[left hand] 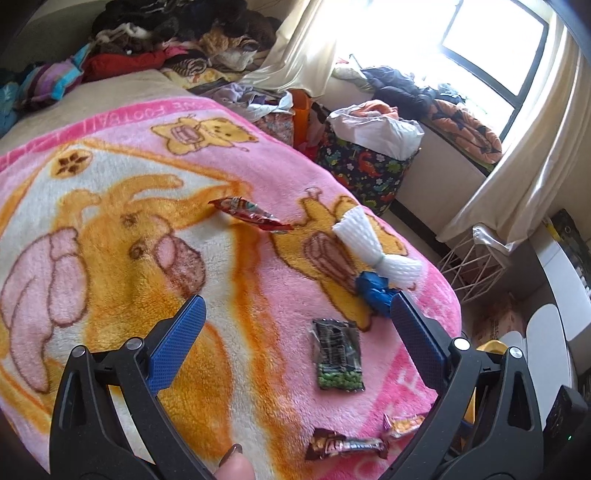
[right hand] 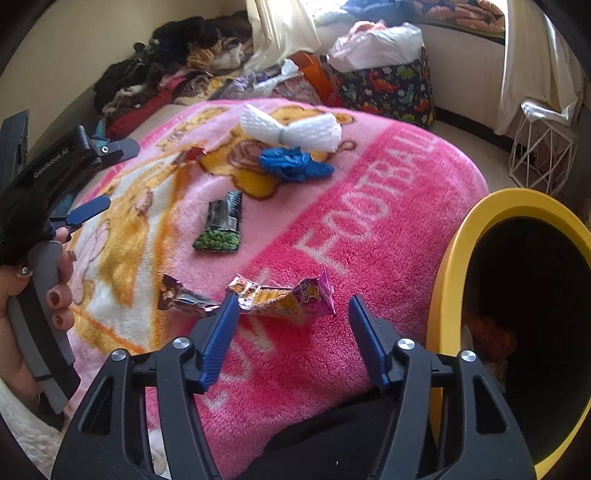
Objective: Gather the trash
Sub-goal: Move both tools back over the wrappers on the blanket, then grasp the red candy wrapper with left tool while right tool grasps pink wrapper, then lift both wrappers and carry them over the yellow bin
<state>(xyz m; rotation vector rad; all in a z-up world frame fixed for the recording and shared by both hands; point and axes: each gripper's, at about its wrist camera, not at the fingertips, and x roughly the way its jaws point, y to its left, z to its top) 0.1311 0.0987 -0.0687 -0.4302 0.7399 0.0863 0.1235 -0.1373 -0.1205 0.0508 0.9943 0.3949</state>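
Several pieces of trash lie on a pink cartoon blanket: a red wrapper, a white foam net, a crumpled blue bag, a black-and-green pea packet, a brown wrapper and a pink-orange wrapper. My right gripper is open just over the pink-orange wrapper, which lies between its fingertips; the left tip is at the wrapper's edge and the right tip stands clear. My left gripper hangs wide open above the blanket, near the pea packet. A yellow-rimmed bin stands at the right.
A dinosaur-print basket stuffed with cloth stands beyond the bed. Piled clothes line the far wall. A white wire stand sits by the curtain. A hand holds the left gripper's handle.
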